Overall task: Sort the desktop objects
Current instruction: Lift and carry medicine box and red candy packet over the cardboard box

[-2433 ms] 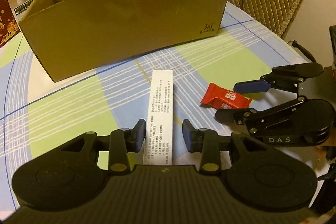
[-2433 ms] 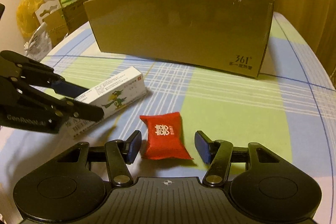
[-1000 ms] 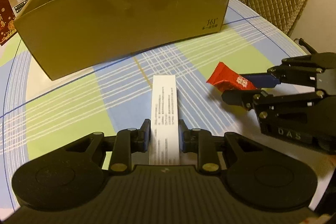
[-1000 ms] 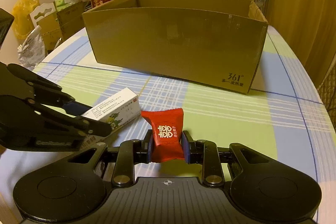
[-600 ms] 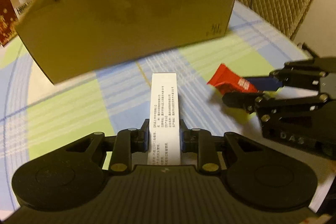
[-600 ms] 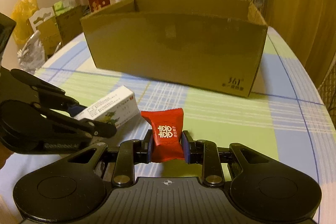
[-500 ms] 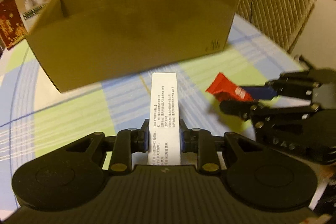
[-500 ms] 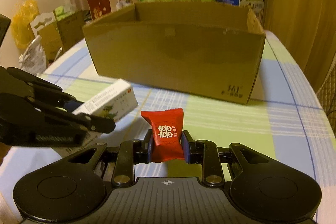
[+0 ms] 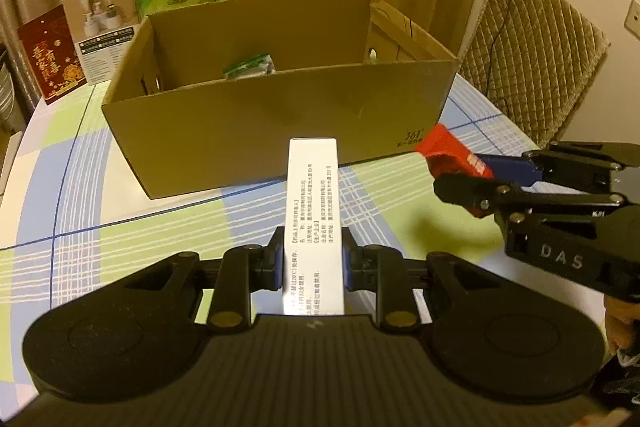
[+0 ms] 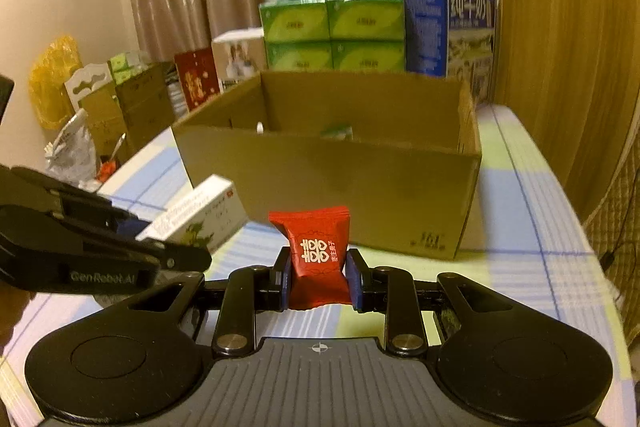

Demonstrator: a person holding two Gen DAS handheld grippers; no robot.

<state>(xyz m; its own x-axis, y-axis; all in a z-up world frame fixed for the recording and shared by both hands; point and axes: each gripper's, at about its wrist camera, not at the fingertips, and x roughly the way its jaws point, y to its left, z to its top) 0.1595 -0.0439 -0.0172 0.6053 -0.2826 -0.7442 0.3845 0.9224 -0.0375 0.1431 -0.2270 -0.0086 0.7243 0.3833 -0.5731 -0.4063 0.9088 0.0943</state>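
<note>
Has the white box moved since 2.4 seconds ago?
Yes. The white box, then flat on the tablecloth, is now lifted in the left tongs toward the cardboard box.

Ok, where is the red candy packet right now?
The red candy packet is clamped in the right gripper, held above the tablecloth just short of the cardboard box, to the right of the white carton.

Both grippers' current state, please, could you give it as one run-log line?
left gripper: shut on white carton | right gripper: shut on red candy | cardboard box: ahead, open
</note>
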